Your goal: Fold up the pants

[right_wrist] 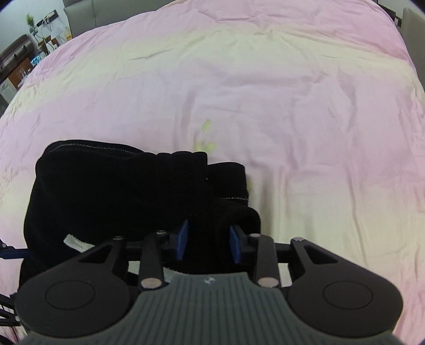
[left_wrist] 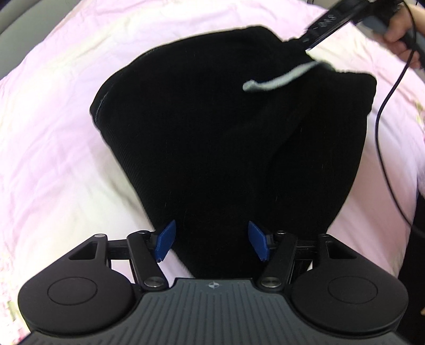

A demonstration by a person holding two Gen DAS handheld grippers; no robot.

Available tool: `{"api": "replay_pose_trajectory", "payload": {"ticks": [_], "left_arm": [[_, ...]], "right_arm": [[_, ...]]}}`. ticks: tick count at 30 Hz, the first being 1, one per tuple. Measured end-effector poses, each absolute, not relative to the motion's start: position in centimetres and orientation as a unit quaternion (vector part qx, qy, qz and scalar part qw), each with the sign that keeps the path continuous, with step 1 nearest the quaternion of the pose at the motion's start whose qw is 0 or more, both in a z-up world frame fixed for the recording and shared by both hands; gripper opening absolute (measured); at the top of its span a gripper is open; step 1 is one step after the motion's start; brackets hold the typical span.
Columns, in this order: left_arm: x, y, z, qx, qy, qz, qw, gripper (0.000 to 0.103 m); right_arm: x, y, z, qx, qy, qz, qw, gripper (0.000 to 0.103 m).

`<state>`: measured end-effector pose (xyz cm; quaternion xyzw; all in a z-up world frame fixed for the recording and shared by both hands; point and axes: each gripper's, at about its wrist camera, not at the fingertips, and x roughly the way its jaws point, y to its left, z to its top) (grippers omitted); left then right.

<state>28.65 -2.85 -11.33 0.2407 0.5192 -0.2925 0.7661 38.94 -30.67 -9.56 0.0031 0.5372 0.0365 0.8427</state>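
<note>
Black pants [left_wrist: 212,138] lie bunched and partly folded on a pink bedspread [left_wrist: 53,132]. A white drawstring [left_wrist: 276,79] shows near their far end. My left gripper [left_wrist: 211,241] is open, its blue pads on either side of the near edge of the pants. My right gripper [right_wrist: 209,242] has its blue pads partly closed around a fold of the black pants [right_wrist: 119,196]. In the left wrist view the right gripper [left_wrist: 305,42] reaches in from the upper right and holds the pants' far edge lifted.
The pink bedspread [right_wrist: 265,93] spreads wide beyond the pants. A black cable [left_wrist: 382,111] hangs at the right. A hand [left_wrist: 401,29] holds the right gripper. Furniture and a plant [right_wrist: 32,24] stand past the bed's far left corner.
</note>
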Motion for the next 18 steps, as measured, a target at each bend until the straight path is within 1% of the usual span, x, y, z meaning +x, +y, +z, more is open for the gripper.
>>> {"api": "replay_pose_trajectory", "payload": {"ticks": [1,2,6,9,11,13,16,18], "left_arm": [[28.7,-2.6,-10.8,0.239,0.522,-0.292,0.765,0.066],[28.8,-1.7,-10.3,0.231,0.523,-0.293,0.767,0.065],[29.7,-0.5,-6.5,0.197,0.476,-0.283,0.809,0.065],[31.7,0.0,-5.0,0.140,0.455,-0.233,0.848,0.062],[33.4,-0.3,-4.8,0.109,0.448,-0.208,0.863,0.061],[34.9,-0.9,-5.1,0.101,0.442,-0.195,0.870,0.058],[36.6,-2.3,-6.5,0.113,0.450,-0.183,0.867,0.051],[37.3,-3.4,-7.9,0.129,0.463,-0.163,0.861,0.050]], "right_arm": [[38.5,-30.9,-9.3,-0.016,0.539,0.031,0.842,0.033],[38.0,-31.3,-9.0,-0.018,0.541,0.034,0.840,0.033],[35.4,-33.4,-6.9,0.024,0.528,0.067,0.846,0.033],[33.8,-33.6,-6.0,0.040,0.528,0.083,0.845,0.033],[33.1,-33.0,-6.4,0.047,0.536,0.094,0.838,0.033],[32.7,-31.7,-7.2,0.038,0.554,0.106,0.825,0.033],[32.3,-30.3,-9.5,0.004,0.576,0.099,0.811,0.030],[32.5,-30.2,-10.9,0.001,0.589,0.097,0.802,0.030]]}}
